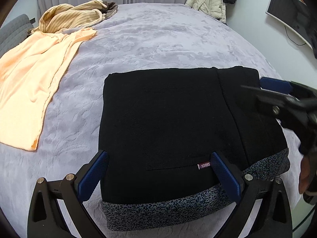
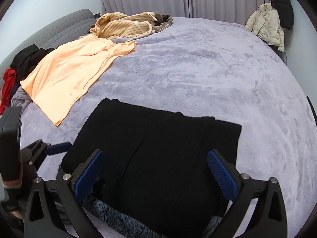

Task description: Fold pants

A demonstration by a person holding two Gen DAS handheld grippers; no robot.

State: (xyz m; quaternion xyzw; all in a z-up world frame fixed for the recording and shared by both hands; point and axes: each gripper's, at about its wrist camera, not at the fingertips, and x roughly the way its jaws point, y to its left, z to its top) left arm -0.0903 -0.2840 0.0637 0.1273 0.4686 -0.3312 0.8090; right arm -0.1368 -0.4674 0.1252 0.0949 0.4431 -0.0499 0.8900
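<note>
The black pants [image 1: 170,123] lie folded into a squarish stack on the lavender bed cover [image 1: 158,39], with a speckled grey-black lining showing along the near edge [image 1: 158,212]. My left gripper [image 1: 158,170] is open, its blue-padded fingers spread over the near edge of the stack, holding nothing. My right gripper [image 2: 156,170] is open too, over the near part of the pants [image 2: 162,148]. In the left wrist view the right gripper comes in from the right, beside the stack. The left gripper shows at the left of the right wrist view.
A peach garment [image 1: 29,83] lies flat at the left of the bed, with a striped beige garment [image 1: 75,15] behind it. Black and red clothes [image 2: 17,69] sit by the grey headboard. A cream jacket [image 2: 267,25] hangs at the far right.
</note>
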